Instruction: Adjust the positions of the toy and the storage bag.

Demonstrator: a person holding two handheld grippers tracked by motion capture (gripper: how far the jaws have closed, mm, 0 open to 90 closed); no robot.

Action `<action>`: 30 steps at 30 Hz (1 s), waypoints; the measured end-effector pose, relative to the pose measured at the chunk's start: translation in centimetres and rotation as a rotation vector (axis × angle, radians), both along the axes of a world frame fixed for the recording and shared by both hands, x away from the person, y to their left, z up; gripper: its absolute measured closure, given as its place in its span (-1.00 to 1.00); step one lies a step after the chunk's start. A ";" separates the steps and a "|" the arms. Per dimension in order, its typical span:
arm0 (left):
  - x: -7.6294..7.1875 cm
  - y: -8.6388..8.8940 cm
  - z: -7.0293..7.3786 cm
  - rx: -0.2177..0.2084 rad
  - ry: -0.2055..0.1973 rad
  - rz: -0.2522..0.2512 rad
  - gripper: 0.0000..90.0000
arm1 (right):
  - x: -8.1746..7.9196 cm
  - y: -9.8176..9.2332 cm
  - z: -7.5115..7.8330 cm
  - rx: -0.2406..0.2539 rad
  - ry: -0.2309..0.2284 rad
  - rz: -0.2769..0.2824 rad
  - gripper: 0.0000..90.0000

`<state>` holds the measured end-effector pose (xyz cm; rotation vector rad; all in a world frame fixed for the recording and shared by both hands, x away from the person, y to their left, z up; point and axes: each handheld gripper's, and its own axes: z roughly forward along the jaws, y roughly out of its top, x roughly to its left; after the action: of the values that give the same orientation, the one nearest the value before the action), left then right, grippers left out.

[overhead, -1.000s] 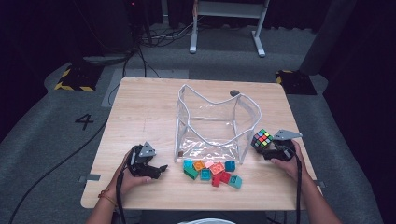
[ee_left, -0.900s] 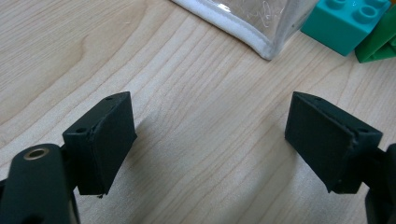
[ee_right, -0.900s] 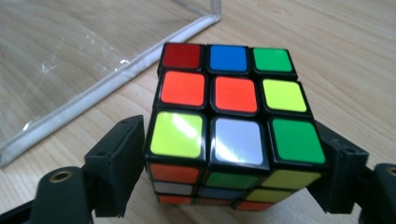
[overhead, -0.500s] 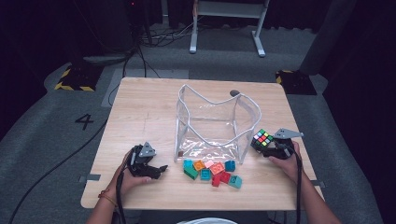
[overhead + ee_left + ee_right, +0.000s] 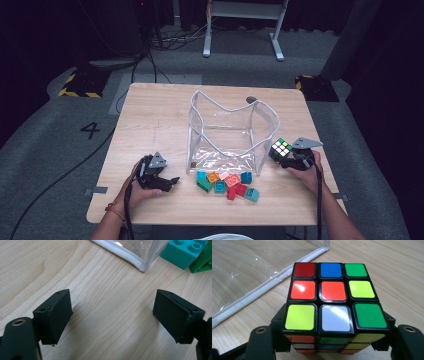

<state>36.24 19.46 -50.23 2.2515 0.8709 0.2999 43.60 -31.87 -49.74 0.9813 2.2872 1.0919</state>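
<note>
high view: wooden table (image 5: pixel 150 120) with a clear bag (image 5: pixel 227 132) standing open at its centre. right gripper (image 5: pixel 289 159) sits at the bag's 3 o'clock, clamped on the puzzle cube (image 5: pixel 280 148), which is just beside the bag's wall. its jaws have just been closing, with the cube between them. left gripper (image 5: pixel 172 180) rests at the bag's 8 o'clock. a heap of toy bricks (image 5: pixel 227 184) lies at the bag's 6 o'clock, between the two grippers.

left gripper view: jaws stand wide apart over bare wood, nothing between them; the high view is too small to settle this. bag corner (image 5: pixel 140 263) at 12 o'clock, a teal brick (image 5: pixel 183 252) at 1 o'clock, cut off by the frame.

right gripper view: the cube (image 5: pixel 332 298) is pinched at both flanks; scrambled top face legible. the pads are mostly hidden behind it. bag hem (image 5: pixel 262 292) at 10 o'clock.
</note>
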 end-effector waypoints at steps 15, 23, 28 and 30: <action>0.0 0.0 0.0 0.002 -0.006 -0.005 -0.65 | -1.2 -1.9 4.1 0.078 -0.062 0.025 -0.23; 0.0 0.0 0.0 0.001 -0.004 -0.004 -0.65 | -1.8 -1.9 7.1 0.117 -0.095 0.067 -0.24; 0.1 0.0 0.0 0.001 -0.004 -0.004 -0.65 | -2.1 -1.5 8.6 0.124 -0.109 0.078 -0.24; 0.0 0.0 0.0 0.001 -0.004 -0.004 -0.65 | -2.1 -1.5 8.8 0.123 -0.117 0.080 -0.24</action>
<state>36.29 19.47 -50.22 2.2529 0.8641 0.3028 41.55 -33.34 -40.91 0.8535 2.2034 1.3016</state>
